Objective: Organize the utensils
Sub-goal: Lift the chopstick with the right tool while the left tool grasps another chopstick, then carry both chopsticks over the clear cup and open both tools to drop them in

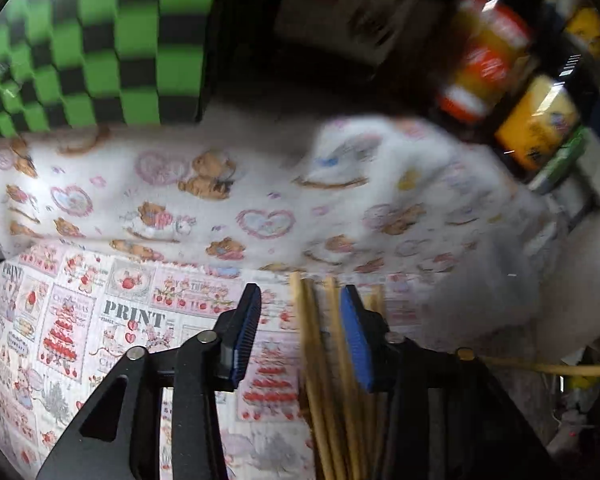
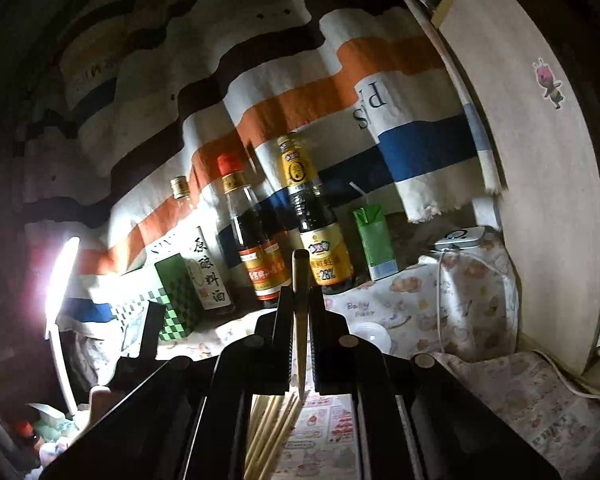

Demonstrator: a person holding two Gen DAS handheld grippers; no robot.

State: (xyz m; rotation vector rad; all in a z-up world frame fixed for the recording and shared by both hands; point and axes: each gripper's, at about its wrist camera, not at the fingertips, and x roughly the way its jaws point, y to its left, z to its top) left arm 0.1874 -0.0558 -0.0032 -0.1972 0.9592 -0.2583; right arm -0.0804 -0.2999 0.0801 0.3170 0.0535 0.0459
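A bundle of light wooden chopsticks (image 1: 316,360) lies on the printed tablecloth (image 1: 120,320). My left gripper (image 1: 300,300) points down over it with its blue pads (image 1: 244,336) apart. Some sticks lie between the jaws against the right-hand pad, others run behind that finger, and a clear gap separates them from the left-hand pad. In the right wrist view, my right gripper (image 2: 301,294) points level and is shut on a single chopstick (image 2: 300,272) that stands upright between its fingers. The same bundle of chopsticks (image 2: 272,428) shows below that gripper.
Sauce bottles (image 2: 260,248) and a green carton (image 2: 376,240) stand along the striped back wall. A green-and-black checkered box (image 1: 100,40) sits at the back left. A rumpled bear-print cloth (image 1: 220,192) covers the rear of the table. A bright lamp (image 2: 60,280) glares at left.
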